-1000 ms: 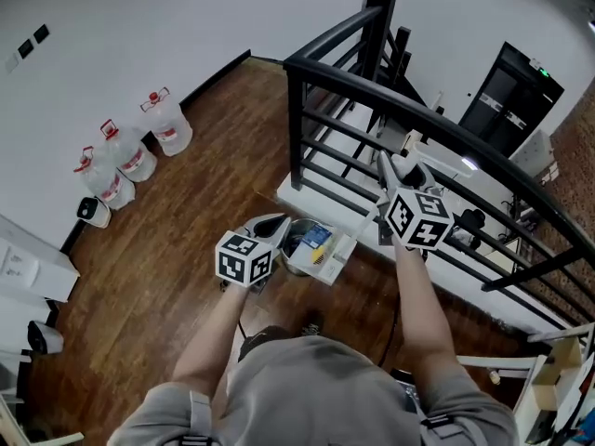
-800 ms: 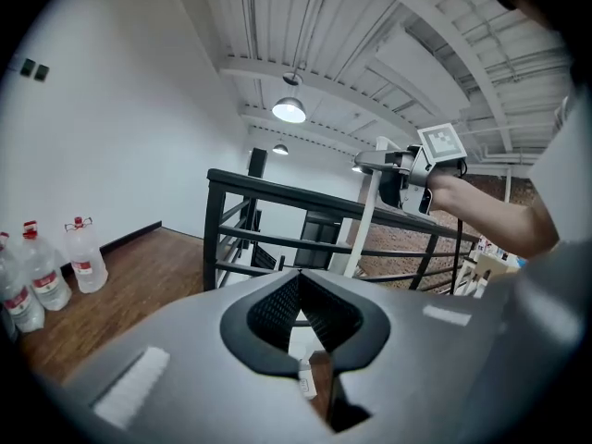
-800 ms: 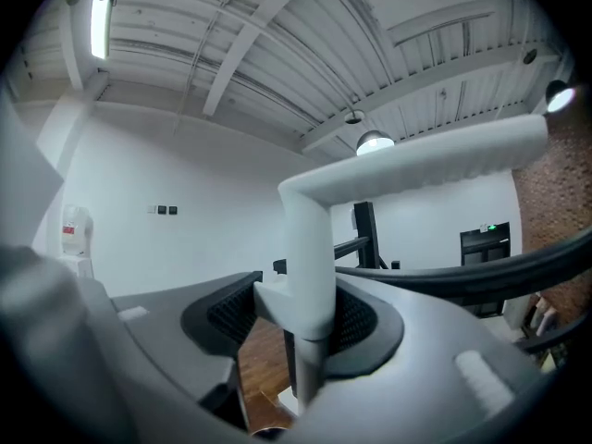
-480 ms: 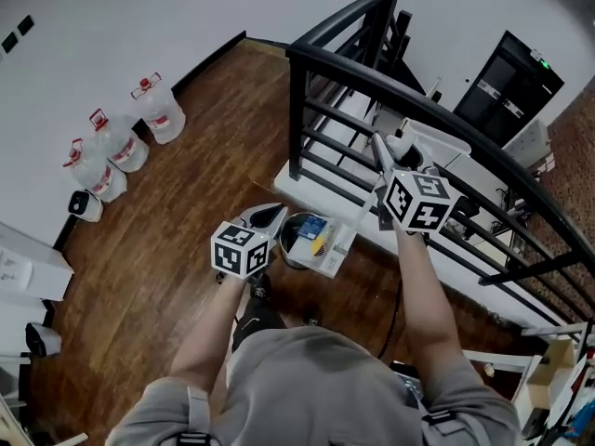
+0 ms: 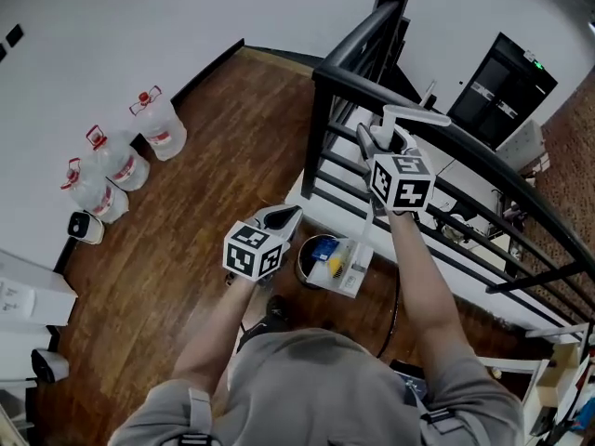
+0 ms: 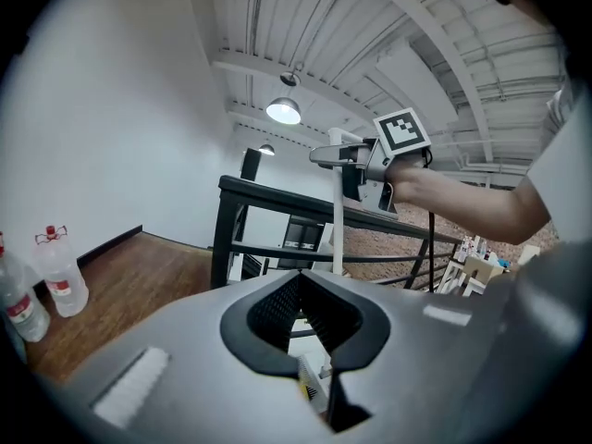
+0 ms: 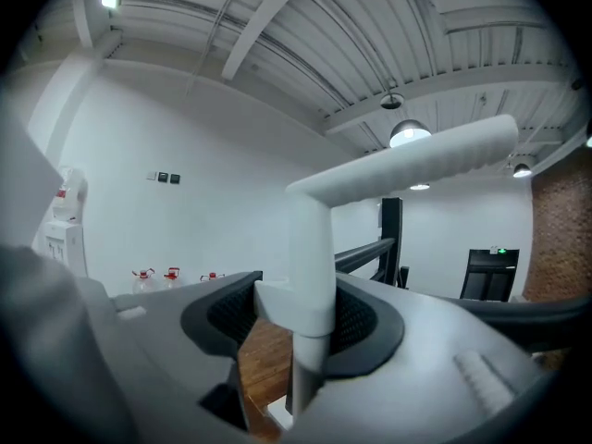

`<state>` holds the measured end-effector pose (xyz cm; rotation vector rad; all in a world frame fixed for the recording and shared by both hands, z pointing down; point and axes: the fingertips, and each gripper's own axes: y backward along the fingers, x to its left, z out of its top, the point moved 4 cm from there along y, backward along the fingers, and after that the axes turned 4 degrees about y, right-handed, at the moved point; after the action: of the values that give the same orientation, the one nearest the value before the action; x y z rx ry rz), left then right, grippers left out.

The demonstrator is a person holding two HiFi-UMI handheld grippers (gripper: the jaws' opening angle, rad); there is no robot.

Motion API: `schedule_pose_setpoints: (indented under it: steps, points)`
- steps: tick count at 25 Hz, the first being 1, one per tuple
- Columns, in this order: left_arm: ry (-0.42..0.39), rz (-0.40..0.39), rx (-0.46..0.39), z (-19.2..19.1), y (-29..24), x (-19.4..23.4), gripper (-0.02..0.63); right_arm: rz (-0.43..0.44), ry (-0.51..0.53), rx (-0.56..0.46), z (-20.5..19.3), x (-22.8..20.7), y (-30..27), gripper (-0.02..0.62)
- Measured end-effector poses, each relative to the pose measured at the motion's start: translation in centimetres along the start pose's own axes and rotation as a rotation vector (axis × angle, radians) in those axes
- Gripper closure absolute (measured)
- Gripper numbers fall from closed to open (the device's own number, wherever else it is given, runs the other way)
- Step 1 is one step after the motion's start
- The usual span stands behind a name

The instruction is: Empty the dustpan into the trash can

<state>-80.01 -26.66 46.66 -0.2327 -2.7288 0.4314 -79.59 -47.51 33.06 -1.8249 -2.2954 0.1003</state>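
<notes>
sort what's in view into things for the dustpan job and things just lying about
For the job: dustpan, dustpan handle clamped in the right tongs, trash can, left tongs shut and empty.
Lying about: three water bottles, black railing, small white device by the wall.

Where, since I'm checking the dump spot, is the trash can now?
Head view, centre: the trash can stands on the floor beside the railing, between the left gripper and the dustpan.
</notes>
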Motion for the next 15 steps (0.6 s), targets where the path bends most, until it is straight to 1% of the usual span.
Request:
schedule_pose_setpoints:
  steps: [6, 11, 15]
  points:
    - [0.015, 0.026, -0.001, 1.8, 1.6, 5.0, 0.601, 0.007, 0.029, 0.011, 0.3, 2.4, -6.0, 0.408]
    - [0.041, 0.084, -0.015, 2.5, 2.8, 9.0, 0.601, 0.029, 0.038, 0.013, 0.2, 4.0, -9.9, 0.408]
    - [0.055, 0.122, -0.03, 3.2, 2.9, 10.6, 0.601, 0.061, 0.04, 0.02, 0.0, 5.0, -13.0, 0.408]
